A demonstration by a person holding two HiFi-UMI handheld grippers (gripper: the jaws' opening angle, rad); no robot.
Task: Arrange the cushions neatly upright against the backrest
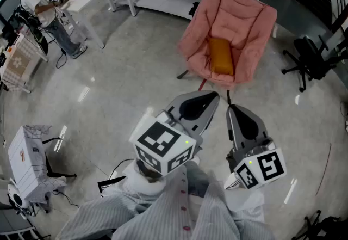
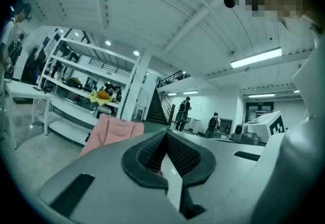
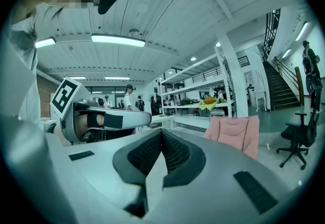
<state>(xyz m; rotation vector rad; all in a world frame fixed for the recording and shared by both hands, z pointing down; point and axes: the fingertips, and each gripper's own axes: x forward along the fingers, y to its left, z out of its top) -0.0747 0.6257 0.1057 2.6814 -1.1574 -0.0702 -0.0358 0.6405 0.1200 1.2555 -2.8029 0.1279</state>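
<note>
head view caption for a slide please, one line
Shut, empty left gripper and right gripper face a pink chair holding an orange cushion.

The left gripper (image 2: 165, 136) is pointing level, its jaws closed together on nothing, a pink chair (image 2: 112, 130) standing beyond, two people (image 2: 182, 113) walking near the stairs (image 2: 154, 108)

The armchair (image 1: 242, 16) is soft quilted pink cloth, its cushion (image 1: 221, 56) smooth orange fabric, the floor (image 1: 125, 65) glossy and reflective, and the left gripper (image 1: 215, 94) and right gripper (image 1: 230, 108) matt grey plastic with black ribbed pads (image 2: 152, 156).
</note>
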